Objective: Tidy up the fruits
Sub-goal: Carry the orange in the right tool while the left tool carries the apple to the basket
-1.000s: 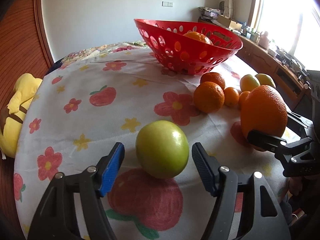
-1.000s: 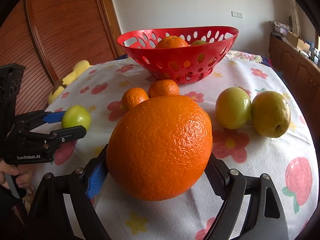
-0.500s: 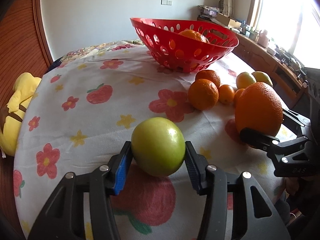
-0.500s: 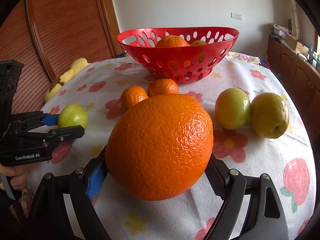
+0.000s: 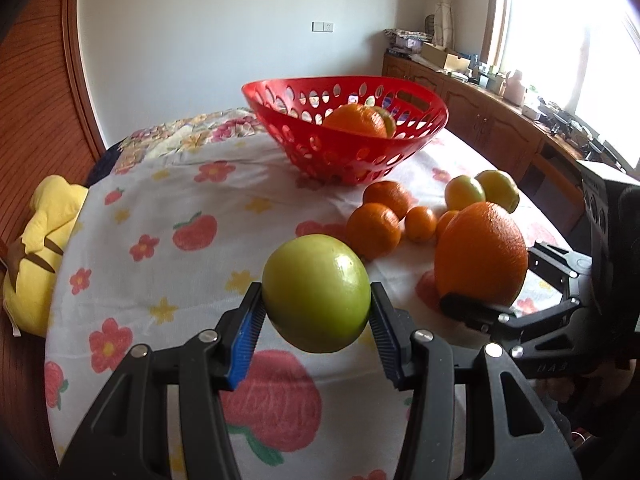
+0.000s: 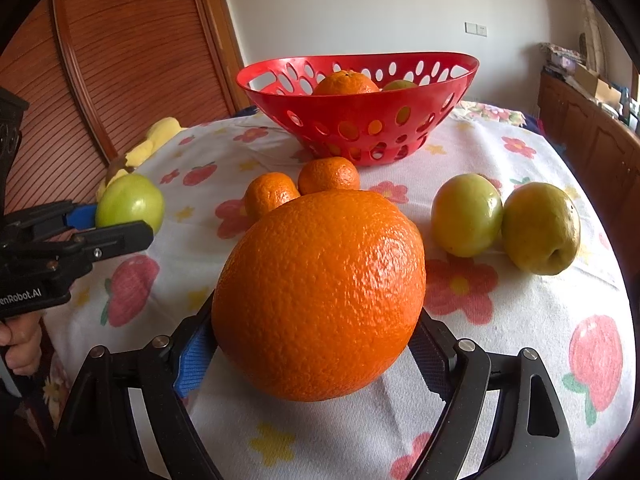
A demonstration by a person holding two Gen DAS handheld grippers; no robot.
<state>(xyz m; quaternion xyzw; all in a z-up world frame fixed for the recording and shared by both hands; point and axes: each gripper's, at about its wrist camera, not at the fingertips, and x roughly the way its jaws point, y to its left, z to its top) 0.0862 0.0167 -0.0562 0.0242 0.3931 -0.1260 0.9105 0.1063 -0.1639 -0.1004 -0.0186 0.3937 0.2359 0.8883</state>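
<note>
Left black two-finger gripper (image 5: 316, 316) clamped on round green apple (image 5: 316, 293), held clear above the white floral-print tablecloth (image 5: 192, 208). Right black two-finger gripper (image 6: 316, 344) clamped on large round orange (image 6: 319, 294), low over the cloth (contact with the cloth could not be told). Perforated red plastic basket (image 6: 360, 120) stood farther back with one orange inside; small tangerines (image 6: 329, 175) and two yellow-green apples (image 6: 466, 214) lay loose between basket and grippers.

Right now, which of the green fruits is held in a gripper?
The brighter green apple, clamped in the left gripper. The two yellower ones rest untouched on the tablecloth.
</note>
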